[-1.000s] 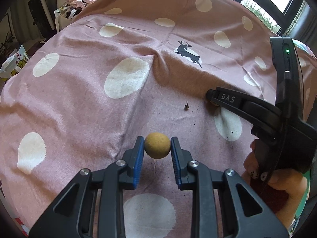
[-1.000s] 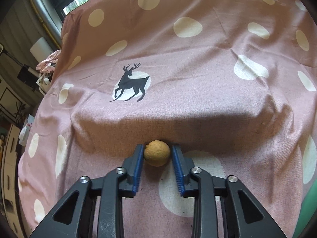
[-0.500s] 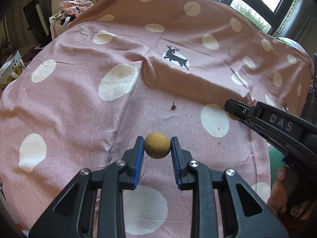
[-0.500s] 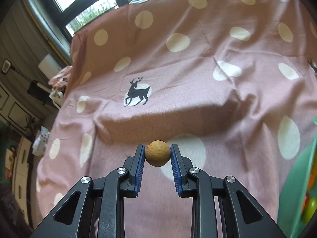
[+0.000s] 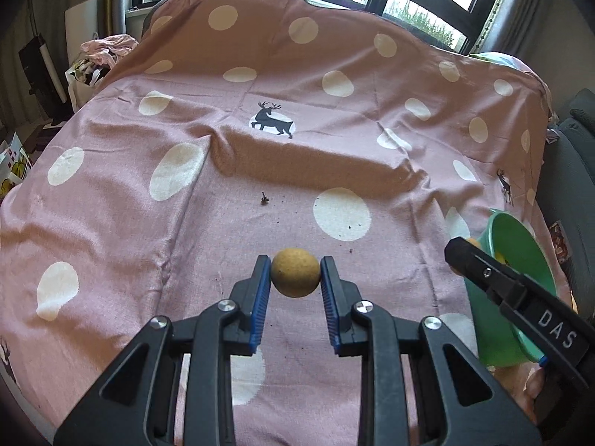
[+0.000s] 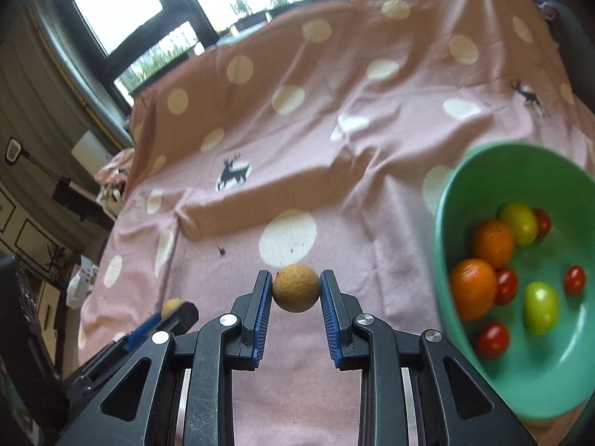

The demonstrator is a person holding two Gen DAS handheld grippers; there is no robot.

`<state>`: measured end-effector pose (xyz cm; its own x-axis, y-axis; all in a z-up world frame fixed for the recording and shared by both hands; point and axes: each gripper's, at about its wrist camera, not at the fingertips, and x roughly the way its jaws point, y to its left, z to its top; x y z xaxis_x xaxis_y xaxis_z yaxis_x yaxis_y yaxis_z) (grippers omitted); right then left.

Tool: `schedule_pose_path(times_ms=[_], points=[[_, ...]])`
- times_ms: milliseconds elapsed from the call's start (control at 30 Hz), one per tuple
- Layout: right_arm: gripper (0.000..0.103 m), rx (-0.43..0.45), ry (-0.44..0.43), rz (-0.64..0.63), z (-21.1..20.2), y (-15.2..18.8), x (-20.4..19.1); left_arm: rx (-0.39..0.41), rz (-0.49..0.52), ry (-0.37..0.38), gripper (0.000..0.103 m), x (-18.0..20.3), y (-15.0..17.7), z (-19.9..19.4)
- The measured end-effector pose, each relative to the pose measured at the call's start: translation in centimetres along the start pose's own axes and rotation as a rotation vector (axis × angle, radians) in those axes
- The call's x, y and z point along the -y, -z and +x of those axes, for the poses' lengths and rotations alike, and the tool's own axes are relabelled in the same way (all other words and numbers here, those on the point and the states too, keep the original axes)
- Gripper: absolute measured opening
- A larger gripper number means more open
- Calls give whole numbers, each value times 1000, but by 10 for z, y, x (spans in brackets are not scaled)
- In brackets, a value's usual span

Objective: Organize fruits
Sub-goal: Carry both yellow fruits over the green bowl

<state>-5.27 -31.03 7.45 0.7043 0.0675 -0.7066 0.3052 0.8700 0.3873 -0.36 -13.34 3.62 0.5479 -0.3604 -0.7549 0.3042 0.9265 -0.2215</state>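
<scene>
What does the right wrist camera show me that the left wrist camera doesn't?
Only the right wrist view looks into the green bowl: two oranges, green and red tomatoes. Only the left wrist view shows the right gripper from outside, reaching over the bowl's rim. Both show the pink dotted cloth, the stem scrap, and a small brown fruit clamped in each gripper.

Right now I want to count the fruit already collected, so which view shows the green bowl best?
The right wrist view: the bowl faces the camera with its inside open, showing oranges, red tomatoes and yellow-green fruit. The left wrist view shows only part of the bowl at the right edge, largely hidden behind the right gripper.
</scene>
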Motion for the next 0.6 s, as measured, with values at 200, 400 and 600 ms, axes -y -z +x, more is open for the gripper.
schedule_pose_path(times_ms=[200, 400, 600], points=[[28, 91, 7, -5, -32, -7, 5, 65, 66, 37, 27, 24, 1, -24], [28, 159, 39, 37, -63, -11, 26, 110, 137, 114, 27, 54, 9, -45], [28, 222, 111, 117, -91, -13, 63, 129, 209, 157, 27, 87, 13, -52]])
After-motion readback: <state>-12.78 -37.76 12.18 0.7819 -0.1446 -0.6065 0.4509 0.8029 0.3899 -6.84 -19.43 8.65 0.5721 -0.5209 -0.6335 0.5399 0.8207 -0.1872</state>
